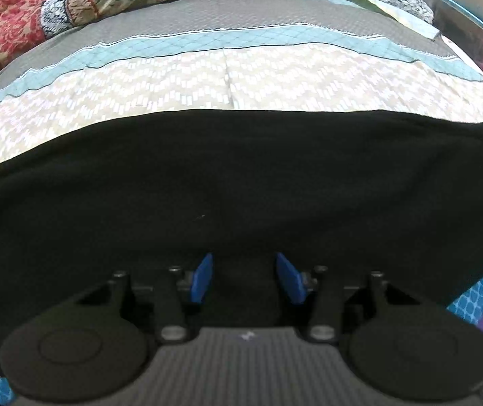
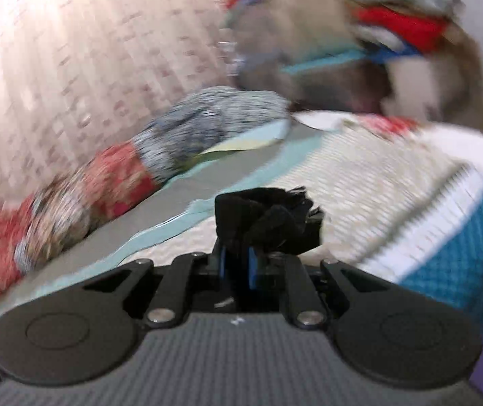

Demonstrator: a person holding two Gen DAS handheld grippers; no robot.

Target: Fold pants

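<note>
While the left wrist camera looks across the bed, the pants [image 1: 227,176] lie as one broad black band spread flat on the patterned bedspread [image 1: 207,84], their long axis running side to side across the view, from the left edge to the right, where a small pale detail shows at the far end. Which end is waist and which is cuff cannot be told from the dark cloth. The left gripper [image 1: 244,279] hovers just over the near part of the fabric with its blue fingers [image 1: 202,279] standing apart and nothing between them. A crumpled floral quilt [image 1: 21,17] lies well beyond the pants at the back of the bed. From the right wrist camera, which is blurred, the right gripper [image 2: 238,264] has its jaws drawn nearly together on a bunched wad of black cloth [image 2: 265,220], raised above the bedspread [image 2: 359,176]; this looks like a gathered end or edge of the pants, though the rest of the garment is out of this view. By my reading the fold is at an early or middle stage: one part is gripped and lifted, the main body lies flat, and carrying the held part over, laying it down and smoothing remain.
</note>
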